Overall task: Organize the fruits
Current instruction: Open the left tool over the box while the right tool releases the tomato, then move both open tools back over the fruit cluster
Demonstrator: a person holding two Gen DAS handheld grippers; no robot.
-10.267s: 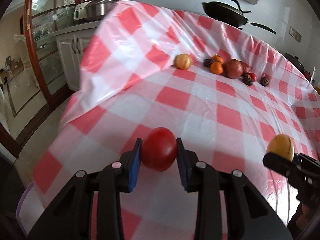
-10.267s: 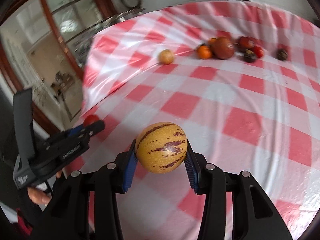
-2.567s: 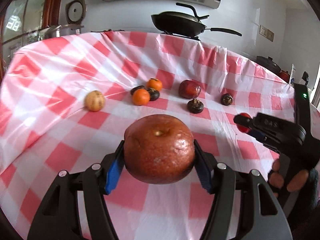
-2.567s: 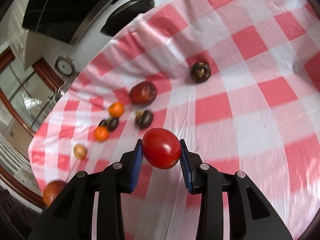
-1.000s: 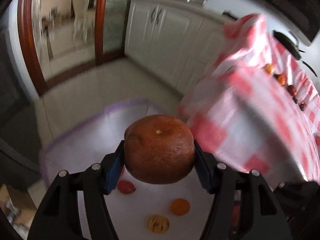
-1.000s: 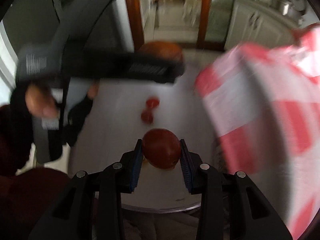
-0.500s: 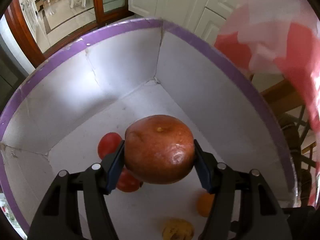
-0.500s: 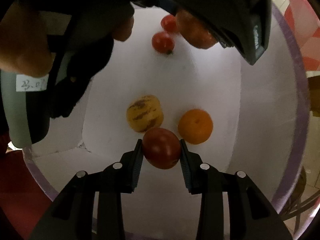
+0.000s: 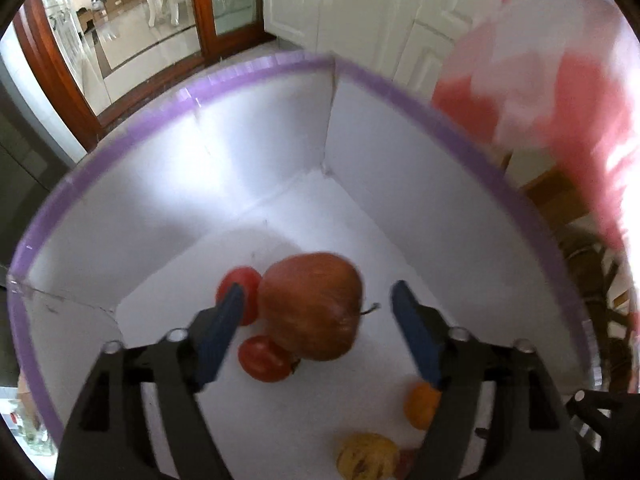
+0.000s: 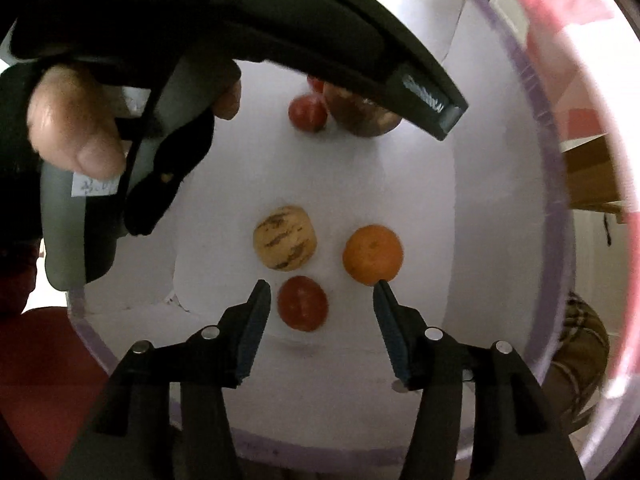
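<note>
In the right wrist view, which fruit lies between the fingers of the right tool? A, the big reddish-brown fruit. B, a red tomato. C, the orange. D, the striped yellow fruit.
B: the red tomato lies on the box floor between the opening right tool fingers, untouched by either; the orange and striped yellow fruit lie beyond it.

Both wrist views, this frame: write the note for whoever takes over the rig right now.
Left tool: jaws opening, pads clear of the big russet apple, which sits in the white box against two tomatoes.
Right tool: jaws opening, its red tomato released beside the striped melon and orange.
Done: six fruits boxed.
Left: lift both tools out; no more fruit is in view here.
</note>
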